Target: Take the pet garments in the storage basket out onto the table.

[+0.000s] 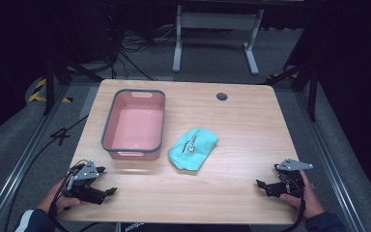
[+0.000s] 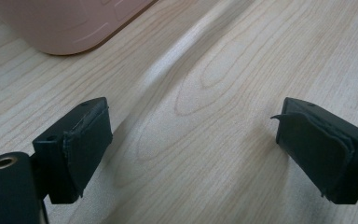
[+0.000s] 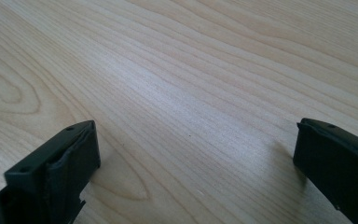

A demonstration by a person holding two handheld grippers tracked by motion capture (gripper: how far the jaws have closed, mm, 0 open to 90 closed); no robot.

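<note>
A pink tub with a grey rim (image 1: pixel 134 124) stands on the left half of the wooden table (image 1: pixel 241 130); its inside looks bare. Just right of it lies a crumpled teal cloth (image 1: pixel 193 148) with a small printed mark. My left gripper (image 1: pixel 107 180) rests near the front left corner, open, its jaws wide apart over bare wood, and the tub's rounded corner (image 2: pixel 70 28) shows ahead of it in the left gripper view. My right gripper (image 1: pixel 265 182) sits near the front right corner, also open, with only wood grain (image 3: pixel 182 93) between its jaws.
A dark round cable hole (image 1: pixel 221 96) marks the table's far right part. Beyond the table stand a white frame's legs (image 1: pixel 212 38) on grey carpet, with cables (image 1: pixel 130 48) on the floor at the back left.
</note>
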